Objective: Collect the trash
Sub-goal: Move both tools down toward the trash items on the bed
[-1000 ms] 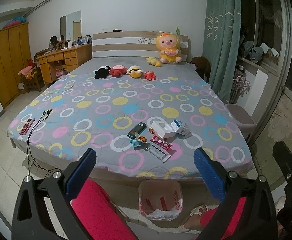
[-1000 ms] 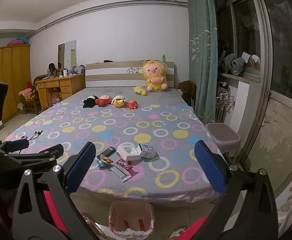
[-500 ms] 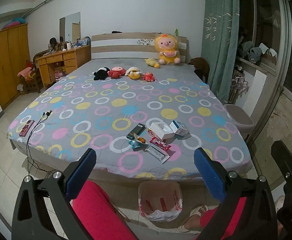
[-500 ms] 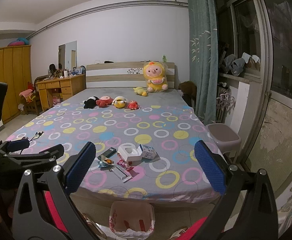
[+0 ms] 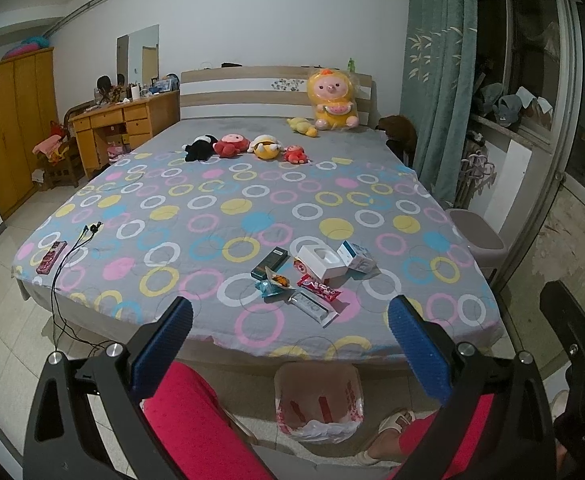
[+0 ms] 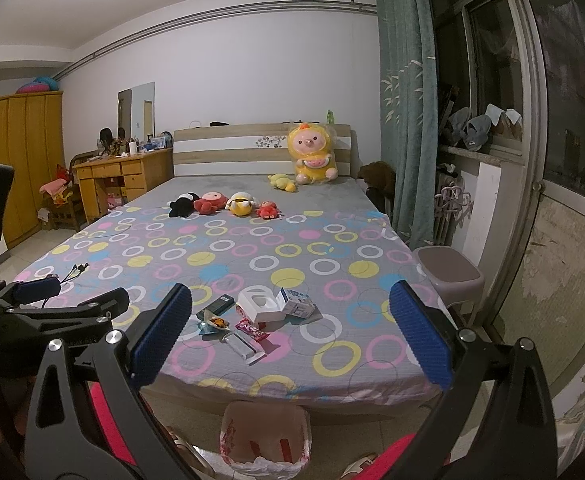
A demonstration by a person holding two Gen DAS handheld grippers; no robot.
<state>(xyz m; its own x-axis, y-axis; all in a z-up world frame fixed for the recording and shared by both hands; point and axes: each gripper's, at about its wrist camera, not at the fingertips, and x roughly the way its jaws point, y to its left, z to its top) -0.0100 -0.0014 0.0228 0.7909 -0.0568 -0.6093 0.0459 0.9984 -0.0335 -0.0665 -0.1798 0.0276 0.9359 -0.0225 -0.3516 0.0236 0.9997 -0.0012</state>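
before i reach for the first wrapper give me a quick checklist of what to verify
1. Left gripper open and empty: ok.
2. Right gripper open and empty: ok.
3. Trash bag on the floor at the bed's foot, mouth open: ok.
4. Red wrapper lying unobstructed near the bed edge: ok.
5. Silver wrapper beside it, flat on the bedspread: ok.
6. White box empty: cannot tell.

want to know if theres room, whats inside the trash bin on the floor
The trash bin holds a white liner bag with red print, crumpled at the bottom. No trash shows; anything under the folds is hidden.
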